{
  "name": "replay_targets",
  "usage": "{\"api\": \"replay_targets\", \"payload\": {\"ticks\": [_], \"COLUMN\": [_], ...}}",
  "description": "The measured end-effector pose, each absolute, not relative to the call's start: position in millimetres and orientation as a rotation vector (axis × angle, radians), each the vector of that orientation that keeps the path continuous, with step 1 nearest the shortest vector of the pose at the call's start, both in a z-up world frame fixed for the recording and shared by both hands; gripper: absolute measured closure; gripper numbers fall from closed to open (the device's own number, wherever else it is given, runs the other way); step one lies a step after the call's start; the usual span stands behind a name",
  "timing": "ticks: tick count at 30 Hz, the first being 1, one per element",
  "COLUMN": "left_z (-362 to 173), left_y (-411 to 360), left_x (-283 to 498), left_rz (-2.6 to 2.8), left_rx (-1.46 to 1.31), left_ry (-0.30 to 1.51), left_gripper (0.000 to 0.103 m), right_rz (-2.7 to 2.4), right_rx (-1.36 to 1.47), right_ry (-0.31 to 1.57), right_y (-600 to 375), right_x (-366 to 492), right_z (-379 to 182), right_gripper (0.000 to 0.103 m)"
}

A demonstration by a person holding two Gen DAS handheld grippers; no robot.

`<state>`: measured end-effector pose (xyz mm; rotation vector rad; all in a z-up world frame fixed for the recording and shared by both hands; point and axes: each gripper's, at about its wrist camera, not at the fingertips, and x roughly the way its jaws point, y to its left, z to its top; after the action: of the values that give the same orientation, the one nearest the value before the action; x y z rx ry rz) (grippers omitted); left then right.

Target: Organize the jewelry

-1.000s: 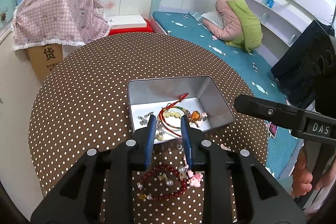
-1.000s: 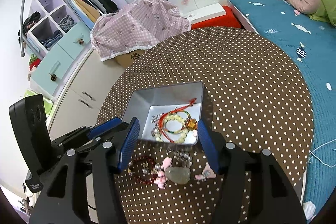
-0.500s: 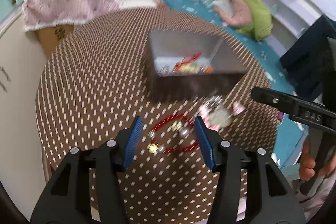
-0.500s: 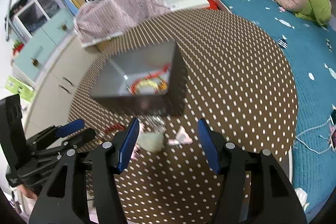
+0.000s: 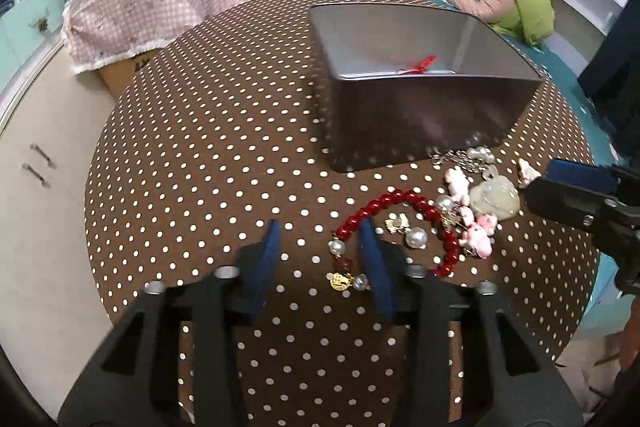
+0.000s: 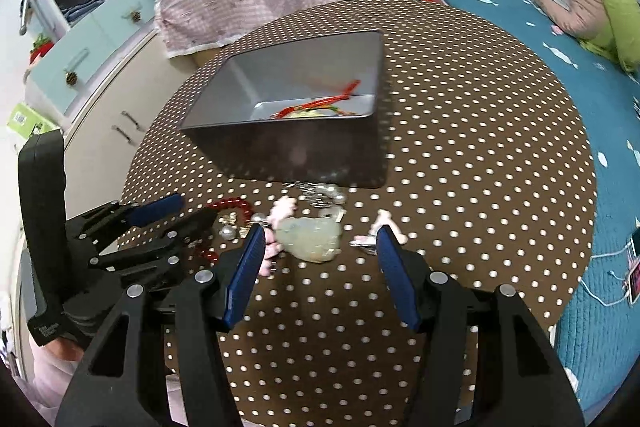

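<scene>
A grey metal box [image 5: 424, 115] [image 6: 292, 155] stands on the round brown polka-dot table [image 5: 200, 155] and holds red cord jewelry [image 6: 320, 103]. In front of it lie a red bead bracelet [image 5: 400, 199], pearls [image 5: 416, 238], pink charms [image 5: 478, 231] and a pale jade pendant [image 5: 496, 197] [image 6: 312, 239]. My left gripper [image 5: 318, 231] is open and low over the table; its right finger overlaps the bracelet's left end. My right gripper [image 6: 320, 239] is open and empty, with the pendant between its fingers.
A pink checked cloth covers a box [image 6: 240, 7] behind the table. A bed with a teal sheet [image 6: 560, 67] lies to the right. White cupboards [image 6: 108, 115] stand to the left. The table edge [image 6: 592, 195] is close on the right.
Both grippers dropped from above the box to the table in front of it. The left gripper opened wider and shifted left of the bracelet.
</scene>
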<state>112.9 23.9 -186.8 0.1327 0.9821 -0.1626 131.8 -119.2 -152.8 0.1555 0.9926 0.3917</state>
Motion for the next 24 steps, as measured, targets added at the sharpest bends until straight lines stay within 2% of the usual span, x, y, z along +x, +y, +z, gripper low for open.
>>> {"api": "replay_targets", "payload": {"ticks": [1,3,9,11,13,24], "left_z": [-186.5,-187.2,-181.4,-175.3,-168.9,-118.6], "left_y": [23.2,24.0,54.4,62.7,72.8,111.1], "left_x": [111.0,109.6,107.0,105.6,100.5,79.9], "left_rz": [-0.157,-0.139,-0.164,-0.171,-0.205,-0.340], "left_rx": [0.145,0.165,0.018,-0.010,-0.071,-0.269], "left_ry": [0.978,0.970,0.966,0.944,0.926,0.761], "left_gripper": [0.090,0.095,0.096,0.095,0.095,0.095], "right_rz": [0.400,0.424,0.551,0.576,0.603,0.644], "right_rx": [0.155,0.149,0.090,0.052,0.036,-0.063], "right_ry": [0.991,0.983,0.941,0.931,0.935,0.962], "right_y": [-117.3,-111.1,-85.2,-74.9,-64.8,-34.1], "right_x": [131.6,131.1,127.0,126.2,126.7,128.1], "right_z": [-152.6,-151.6,-147.9,-148.4,-150.5,-158.9], "right_gripper": [0.047,0.047,0.050,0.061,0.064,0.064]}}
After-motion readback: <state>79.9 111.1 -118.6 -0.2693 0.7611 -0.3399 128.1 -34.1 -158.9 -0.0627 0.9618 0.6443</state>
